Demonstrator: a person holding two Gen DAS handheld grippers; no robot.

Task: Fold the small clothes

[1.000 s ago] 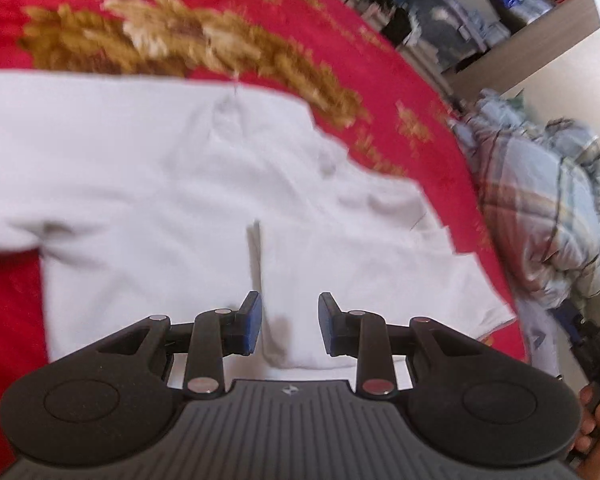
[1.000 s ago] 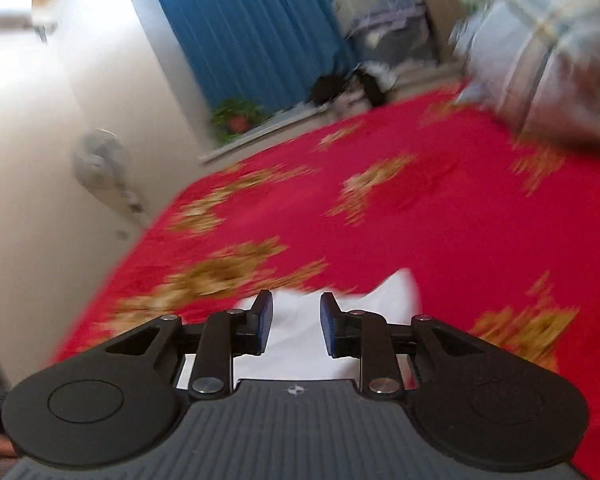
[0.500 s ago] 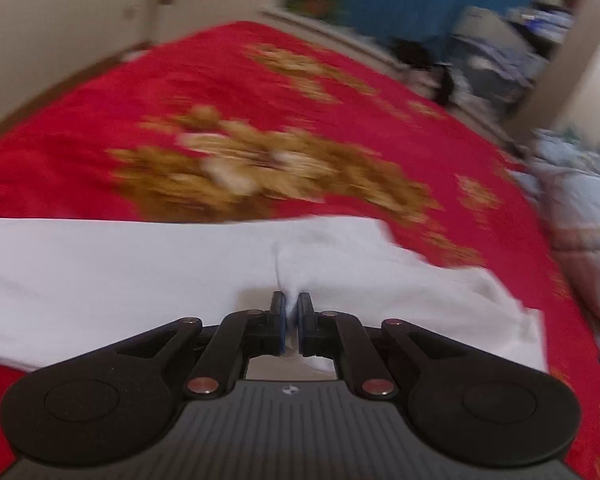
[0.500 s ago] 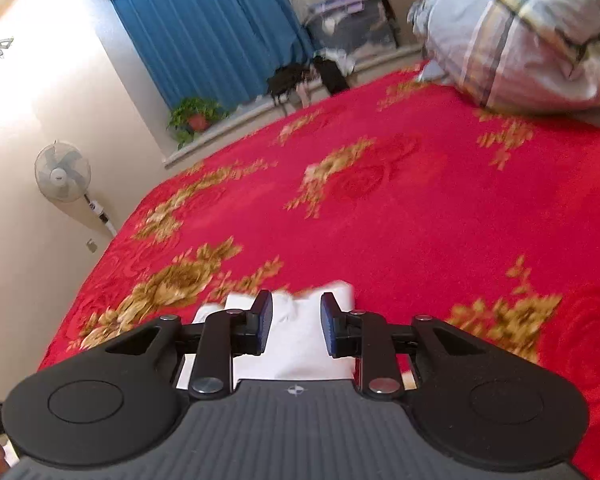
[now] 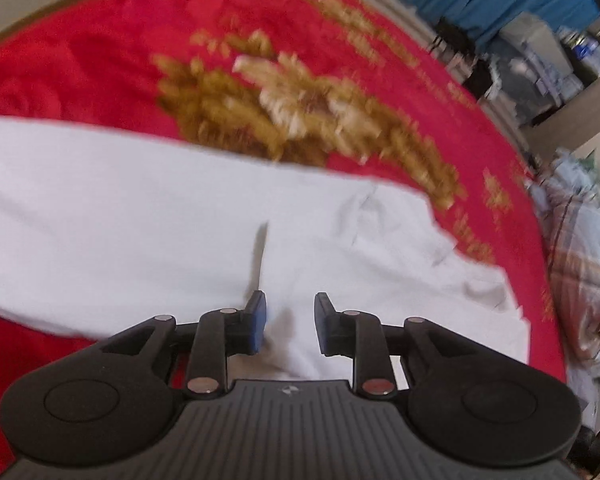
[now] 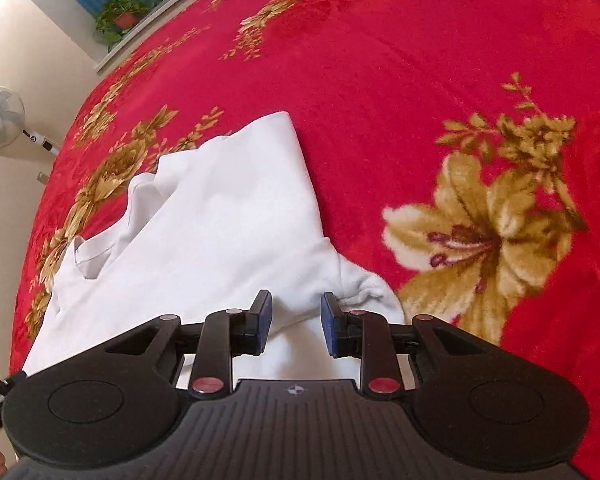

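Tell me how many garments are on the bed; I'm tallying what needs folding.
1: a white garment on the red blanket, under both open grippers. Others may lie out of view.

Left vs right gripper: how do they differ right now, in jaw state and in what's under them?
The left gripper hangs over the flat middle of the white garment; the right gripper sits over a bunched sleeve end near the red blanket. The left view is motion-blurred, the right sharp. Both are open, holding nothing.
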